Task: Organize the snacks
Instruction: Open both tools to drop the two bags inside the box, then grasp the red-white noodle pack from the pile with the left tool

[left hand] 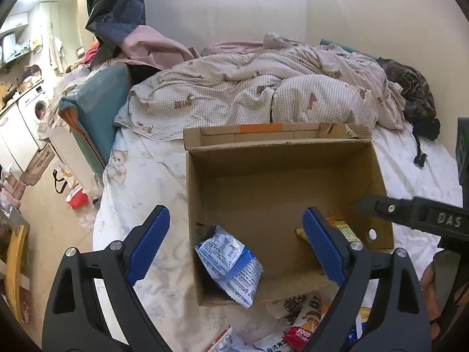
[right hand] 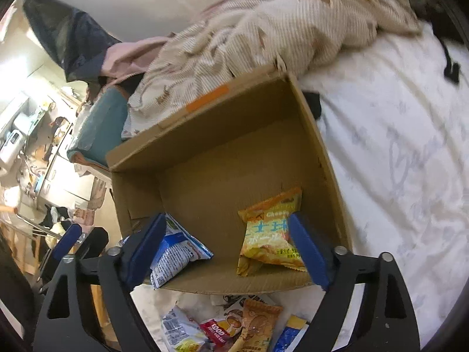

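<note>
Left wrist view – left hand-held gripper [left hand: 231, 246]: jaws wide apart, nothing between the ribbed blue pads, poised over the near left corner of the cardboard box [left hand: 281, 170]
Left wrist view – blue-and-white packet [left hand: 230, 264]: crinkly foil pillow, leaning over the box's near wall at the left corner, half in and half out
Left wrist view – risk: it may slide out onto the bed sheet [left hand: 140, 182], since the slick film rests on a thin edge and the soft mattress gives under any nudge
Left wrist view – loose snacks [left hand: 304, 319]: glossy flat sachets heaped on the sheet just in front of the box

Right wrist view – right hand-held gripper [right hand: 227, 249]: jaws spread, empty, above the box's near wall
Right wrist view – yellow cheese snack [right hand: 271, 231]: puffy bag with serrated seams, lying inside on the box floor near the right wall
Right wrist view – risk: both tools crowd the same opening, so I judge a clash or a bumped flap likely; corrugated walls flex easily
Right wrist view – remaining pile [right hand: 234, 325]: overlapping wrappers, easy to pinch two together
</note>
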